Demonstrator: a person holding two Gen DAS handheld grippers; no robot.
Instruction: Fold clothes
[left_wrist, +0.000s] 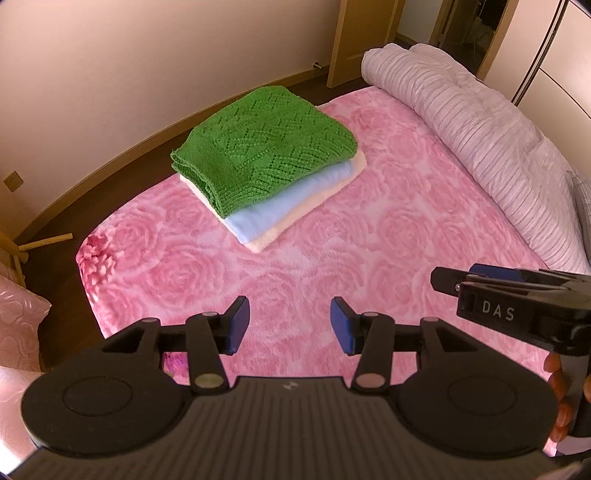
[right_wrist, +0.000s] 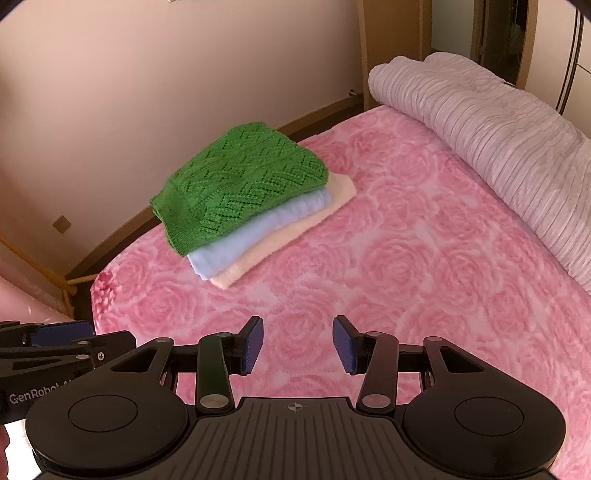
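**Folded stack on bed, both claws empty**

Left claw (left_wrist: 290, 325): released, blue pads apart, hovering over the pink rose-patterned bed (left_wrist: 388, 221). Stack of three folded garments sits on the bed's far left area: green knit sweater (left_wrist: 258, 144) on top, light blue garment (left_wrist: 291, 199) beneath, cream garment (left_wrist: 273, 236) lowest (edges stepped). Right claw (right_wrist: 297, 343): released, holding nothing. Striped pale quilt (right_wrist: 498, 147) lies bunched along the bed's right edge.

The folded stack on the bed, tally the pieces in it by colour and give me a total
Green knitted sweater: 1
Light blue folded garment: 1
Cream folded garment: 1
Total: 3, stacked green on top, blue in the middle, cream at the bottom, on the pink rose-patterned bedspread.
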